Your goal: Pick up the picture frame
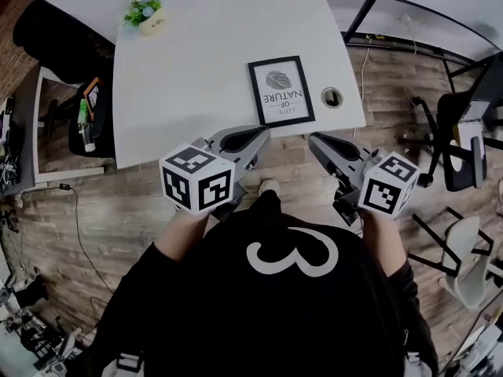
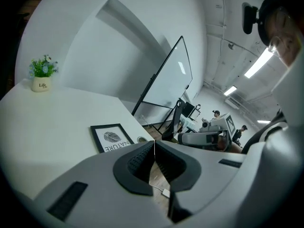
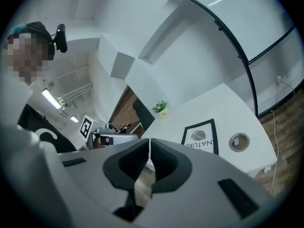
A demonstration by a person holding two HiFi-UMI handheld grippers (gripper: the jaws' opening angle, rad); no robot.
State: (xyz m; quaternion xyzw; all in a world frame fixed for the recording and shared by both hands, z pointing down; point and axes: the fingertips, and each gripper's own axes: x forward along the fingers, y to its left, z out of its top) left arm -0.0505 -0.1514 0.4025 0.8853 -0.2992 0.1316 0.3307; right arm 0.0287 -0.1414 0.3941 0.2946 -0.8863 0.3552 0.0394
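Observation:
A black-framed picture (image 1: 281, 90) with a fingerprint print and the word NATURE lies flat near the front edge of the white table (image 1: 196, 61). It also shows in the left gripper view as the picture frame (image 2: 110, 137) and in the right gripper view as the picture frame (image 3: 201, 137). My left gripper (image 1: 262, 134) hangs just off the table's front edge, below and left of the frame, jaws shut with nothing between them. My right gripper (image 1: 314, 141) is beside it, below the frame's right corner, shut and empty too.
A small potted plant (image 1: 146, 10) stands at the table's far left corner. A round cable hole (image 1: 332, 96) sits right of the frame. Office chairs (image 1: 460, 144) stand on the wooden floor at the right; a black lamp pole (image 1: 369, 6) leans behind the table.

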